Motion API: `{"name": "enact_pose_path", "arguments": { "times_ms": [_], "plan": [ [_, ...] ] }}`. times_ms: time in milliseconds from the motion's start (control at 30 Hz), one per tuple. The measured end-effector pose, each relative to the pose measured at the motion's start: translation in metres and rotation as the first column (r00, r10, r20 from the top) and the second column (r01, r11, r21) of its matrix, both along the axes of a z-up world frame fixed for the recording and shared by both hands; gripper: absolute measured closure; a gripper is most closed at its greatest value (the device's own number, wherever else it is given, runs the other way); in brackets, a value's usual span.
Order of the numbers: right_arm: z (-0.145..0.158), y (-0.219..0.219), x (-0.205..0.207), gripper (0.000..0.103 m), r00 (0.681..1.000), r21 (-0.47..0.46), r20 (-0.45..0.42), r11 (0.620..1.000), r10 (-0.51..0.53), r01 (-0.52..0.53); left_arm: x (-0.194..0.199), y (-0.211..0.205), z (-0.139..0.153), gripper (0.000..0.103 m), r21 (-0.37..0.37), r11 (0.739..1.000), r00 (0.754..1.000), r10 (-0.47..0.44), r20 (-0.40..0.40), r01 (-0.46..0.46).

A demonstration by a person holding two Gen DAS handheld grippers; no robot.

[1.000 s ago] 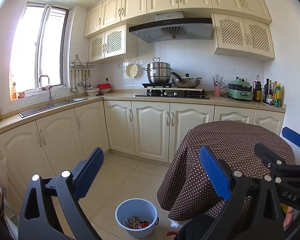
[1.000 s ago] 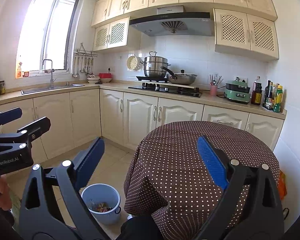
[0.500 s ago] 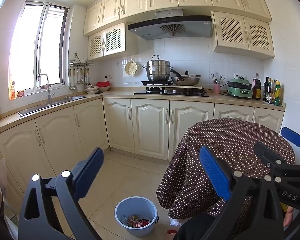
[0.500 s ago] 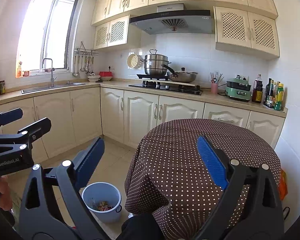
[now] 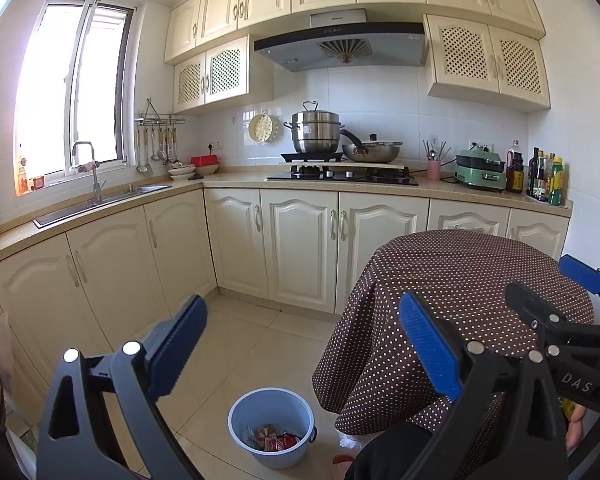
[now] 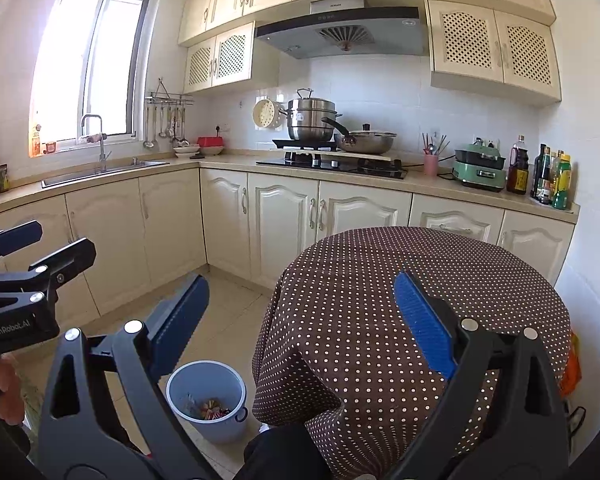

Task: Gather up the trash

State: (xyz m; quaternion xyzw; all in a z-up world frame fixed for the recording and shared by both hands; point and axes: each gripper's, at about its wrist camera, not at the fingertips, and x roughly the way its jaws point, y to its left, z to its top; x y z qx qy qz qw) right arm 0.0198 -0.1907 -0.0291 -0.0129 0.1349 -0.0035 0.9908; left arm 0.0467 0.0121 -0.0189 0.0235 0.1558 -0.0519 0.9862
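Since a second ago only a slight upward drift of both views. Left tool point(image 5: 300, 344) and right tool point(image 6: 300, 312) wide open, holding nothing. Wrappers sit in the blue bin point(image 5: 271, 426) on the floor beside the polka-dot table point(image 6: 412, 280). I judge collection nearly done; next I search for leftover trash.

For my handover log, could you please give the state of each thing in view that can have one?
Left claw: open, empty.
Right claw: open, empty.
Blue bin: upright on the floor, wrappers inside.
Round table: covered by a dotted cloth.
Steamer pot: lidded, on the stove.
Lower cabinets: doors shut.
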Motion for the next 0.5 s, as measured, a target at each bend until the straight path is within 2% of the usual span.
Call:
{"name": "enact_pose_path", "arguments": {
  "times_ms": [367,500],
  "plan": [
    [-0.017,-0.019,0.029,0.011,0.997,0.036,-0.064,0.999,-0.034,0.037,0.037,-0.006,-0.021,0.008,0.031,1.000,0.998,0.001,-0.067,0.002],
    [-0.021,-0.045,0.045,0.011,0.993,0.082,-0.106,0.995,-0.041,0.050,0.055,-0.008,-0.034,0.008,0.050,0.999,0.994,0.015,-0.107,-0.009]
  ]
}}
